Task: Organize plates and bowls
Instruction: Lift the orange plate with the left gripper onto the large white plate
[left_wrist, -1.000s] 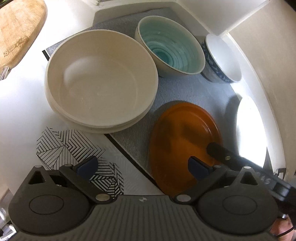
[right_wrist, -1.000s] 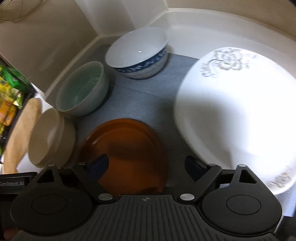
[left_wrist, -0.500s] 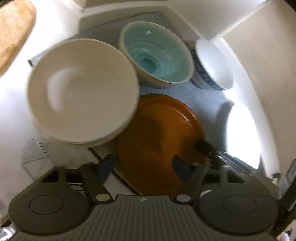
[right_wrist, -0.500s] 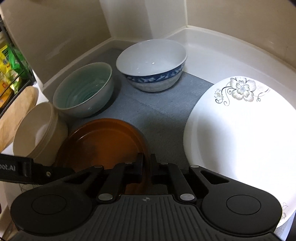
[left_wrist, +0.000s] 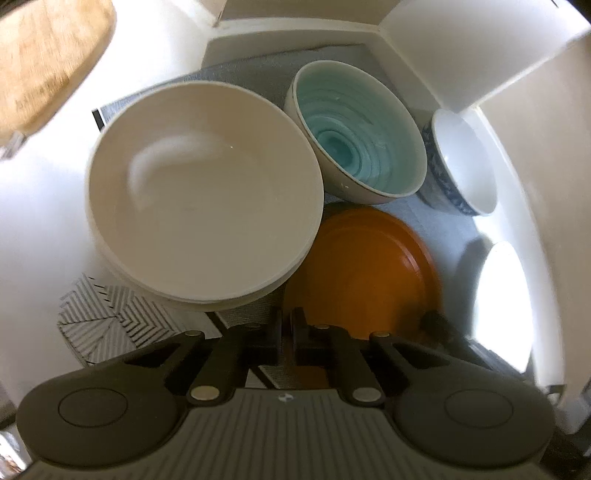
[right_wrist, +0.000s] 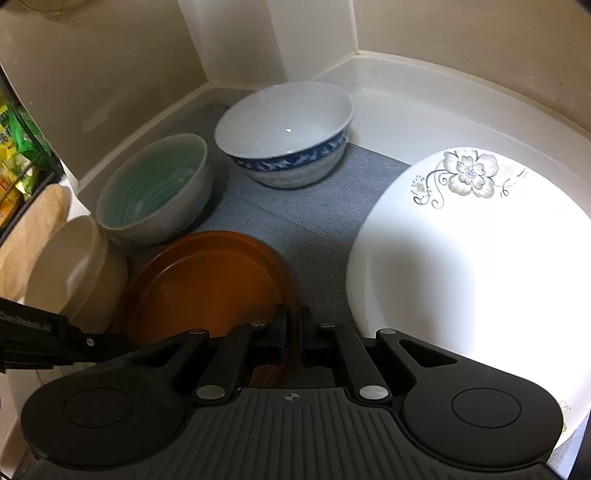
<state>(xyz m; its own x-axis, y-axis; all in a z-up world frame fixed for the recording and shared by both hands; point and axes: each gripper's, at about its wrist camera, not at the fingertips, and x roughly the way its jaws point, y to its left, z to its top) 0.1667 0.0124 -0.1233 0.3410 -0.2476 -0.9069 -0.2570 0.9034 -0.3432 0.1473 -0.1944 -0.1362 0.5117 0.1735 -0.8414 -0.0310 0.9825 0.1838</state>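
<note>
An orange plate (left_wrist: 362, 273) (right_wrist: 210, 284) lies on the grey mat (right_wrist: 295, 221), one edge against the stacked cream bowls (left_wrist: 203, 192) (right_wrist: 74, 269). My left gripper (left_wrist: 287, 325) is shut on the plate's near left rim. My right gripper (right_wrist: 293, 325) is shut on its near right rim. A teal-glazed bowl (left_wrist: 358, 133) (right_wrist: 155, 188) and a white bowl with a blue band (left_wrist: 461, 162) (right_wrist: 288, 133) stand behind. A large white flowered plate (right_wrist: 469, 266) (left_wrist: 502, 302) lies to the right.
The white counter's raised back wall (right_wrist: 424, 85) and a corner pillar (right_wrist: 229, 40) close in the area. A wooden board (left_wrist: 44, 55) lies far left. A patterned black-and-white coaster (left_wrist: 103, 317) sits under the cream bowls' near edge. Snack packets (right_wrist: 18, 155) fill a rack at left.
Both grippers went from open to shut on the orange plate's rim, the right one first. The plate has slid left against the cream bowls.
</note>
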